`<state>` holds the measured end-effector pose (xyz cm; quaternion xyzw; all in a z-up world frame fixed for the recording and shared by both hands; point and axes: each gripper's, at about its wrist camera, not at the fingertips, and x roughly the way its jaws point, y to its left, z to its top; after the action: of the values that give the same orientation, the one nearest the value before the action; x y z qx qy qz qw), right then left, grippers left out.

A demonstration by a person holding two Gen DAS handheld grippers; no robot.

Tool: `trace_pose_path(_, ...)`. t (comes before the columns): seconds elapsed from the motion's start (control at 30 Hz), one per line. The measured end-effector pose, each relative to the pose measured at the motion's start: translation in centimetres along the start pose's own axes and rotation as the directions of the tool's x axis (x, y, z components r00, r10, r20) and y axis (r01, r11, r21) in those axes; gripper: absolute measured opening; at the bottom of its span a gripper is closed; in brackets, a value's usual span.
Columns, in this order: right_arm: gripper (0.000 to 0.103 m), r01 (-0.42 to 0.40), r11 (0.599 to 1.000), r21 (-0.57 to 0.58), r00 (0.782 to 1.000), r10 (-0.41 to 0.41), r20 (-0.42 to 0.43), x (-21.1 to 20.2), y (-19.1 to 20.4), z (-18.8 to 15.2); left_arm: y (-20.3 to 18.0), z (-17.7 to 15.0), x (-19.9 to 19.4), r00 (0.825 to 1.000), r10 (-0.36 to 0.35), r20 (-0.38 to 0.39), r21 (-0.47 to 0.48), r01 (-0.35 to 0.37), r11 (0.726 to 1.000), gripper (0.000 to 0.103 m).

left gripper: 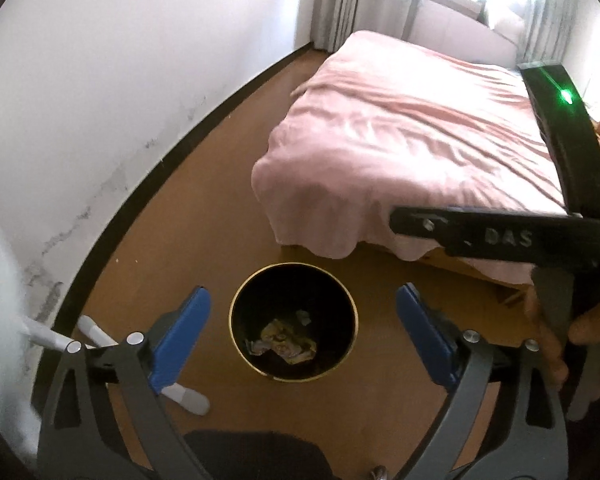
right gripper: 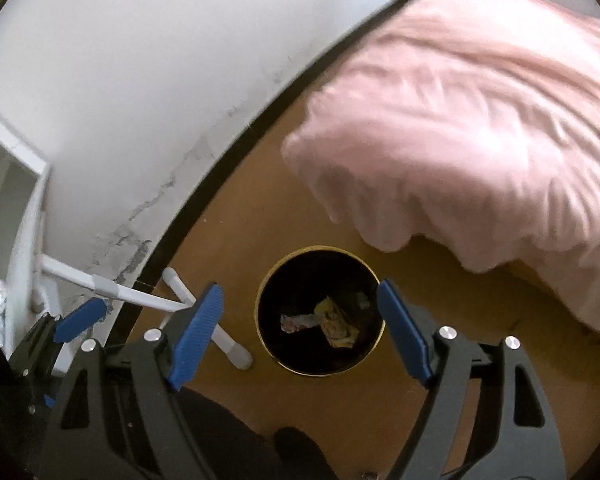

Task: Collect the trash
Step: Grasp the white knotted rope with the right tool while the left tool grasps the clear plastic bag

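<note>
Plaster on the white wall [left gripper: 120,80] is showing grey scuffing and staining low down at the left, above a dark skirting strip that is curving along the edge of the brown wooden floor [left gripper: 204,184]. White tubular legs [right gripper: 204,312] of some stand are crossing on the floor close to that wall, and the frame they belong to is running out of the picture at the left, so what it carries cannot be told. Moving right, a round black bin [left gripper: 294,322] with a thin gold rim is standing on the floor, and the trash [left gripper: 286,340], crumpled paper and wrappers, is lying at its bottom, too dark and small to read. The left gripper [left gripper: 302,334] is hanging over the bin with its blue pads spread wide and nothing between them; in the right wrist view the right gripper [right gripper: 300,336] is likewise standing wide apart above the bin, holding nothing. Further right, a bed under a rumpled pink cover [left gripper: 412,148] is filling the room, its drape hiding most of the wooden frame beneath. Curtains [left gripper: 340,0] and a washed-out bright window are sitting behind it. At the far right of the left wrist view, the black body of the other gripper and a hand [left gripper: 580,332] gripping it are cut off by the edge.
</note>
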<state>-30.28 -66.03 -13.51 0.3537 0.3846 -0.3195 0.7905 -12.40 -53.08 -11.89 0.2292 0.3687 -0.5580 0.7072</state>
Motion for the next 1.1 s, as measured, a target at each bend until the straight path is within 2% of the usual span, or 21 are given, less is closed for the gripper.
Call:
trace_pose_path(0.07,0.083,0.000,0.999,-0.053,0.999,0.003,0.050,-2.6,2.3,0.2,0.1,-0.1,-3.0,1.000,-0.011,0.028,0.003,0.011,1.000,0.092)
trace_pose_path(0.17,0.085,-0.038,0.990,-0.136,0.995,0.051,0.090,-5.8,6.7,0.4,1.0,-1.1,-8.8,0.996,0.050,0.078,0.012,-0.051,0.999,0.094)
trace_pose_path(0.27,0.086,-0.106,0.965,-0.238,0.987,0.130,0.090,-7.9,12.7,-0.2,3.9,-3.2,-14.7,0.980,0.152,0.128,-0.014,-0.151,0.988,0.095)
trace_pose_path(0.37,0.086,-0.184,0.923,-0.337,0.974,0.216,0.061,-8.7,19.5,-1.6,8.6,-6.6,-20.2,0.951,0.265,0.161,-0.104,-0.251,0.962,0.096)
trace_pose_path(0.47,0.086,-0.271,0.860,-0.432,0.954,0.299,-0.006,-8.6,26.8,-3.5,13.9,-10.6,-25.0,0.912,0.389,0.133,-0.222,-0.355,0.908,0.096)
trace_pose_path(0.57,0.086,-0.369,0.783,-0.500,0.923,0.374,-0.095,-8.6,34.0,-6.4,18.7,-15.0,-29.3,0.847,0.523,0.095,-0.311,-0.474,0.824,0.096)
trace_pose_path(0.6,0.086,-0.391,0.760,-0.519,0.913,0.389,-0.119,-8.8,36.2,-7.4,20.2,-16.6,-30.8,0.820,0.568,0.075,-0.345,-0.513,0.786,0.096)
trace_pose_path(0.63,0.086,-0.408,0.736,-0.540,0.906,0.400,-0.139,-9.0,38.2,-8.3,21.6,-17.8,-32.2,0.799,0.599,0.051,-0.382,-0.538,0.751,0.096)
trace_pose_path(0.67,0.086,-0.422,0.707,-0.567,0.898,0.411,-0.156,-9.3,40.5,-9.3,22.9,-18.9,-33.5,0.787,0.616,0.032,-0.418,-0.549,0.724,0.096)
trace_pose_path(0.73,0.086,-0.447,0.654,-0.610,0.884,0.428,-0.190,-9.7,44.3,-11.0,25.1,-21.3,-36.4,0.777,0.629,0.022,-0.489,-0.540,0.685,0.096)
trace_pose_path(0.77,0.086,-0.462,0.625,-0.630,0.875,0.435,-0.211,-9.9,46.4,-11.8,25.9,-22.5,-37.7,0.767,0.642,0.014,-0.513,-0.545,0.663,0.096)
trace_pose_path(0.8,0.086,-0.476,0.594,-0.648,0.867,0.441,-0.232,-10.1,48.4,-12.7,26.9,-23.7,-39.2,0.748,0.664,-0.001,-0.543,-0.558,0.628,0.096)
trace_pose_path(0.9,0.086,-0.503,0.518,-0.692,0.850,0.439,-0.289,-10.0,53.9,-14.8,28.6,-26.0,-41.7,0.726,0.688,-0.015,-0.577,-0.568,0.587,0.096)
trace_pose_path(1.0,0.086,-0.496,0.468,-0.731,0.851,0.427,-0.304,-9.8,58.0,-16.1,30.0,-28.0,-43.8,0.694,0.718,-0.042,-0.604,-0.590,0.535,0.096)
trace_pose_path(1.03,0.086,-0.494,0.455,-0.741,0.853,0.420,-0.310,-9.6,59.3,-16.5,30.4,-28.6,-44.3,0.691,0.721,-0.051,-0.617,-0.589,0.521,0.096)
trace_pose_path(1.1,0.086,-0.494,0.442,-0.749,0.854,0.408,-0.322,-9.0,61.4,-17.1,30.9,-29.8,-45.0,0.699,0.712,-0.063,-0.634,-0.579,0.512,0.096)
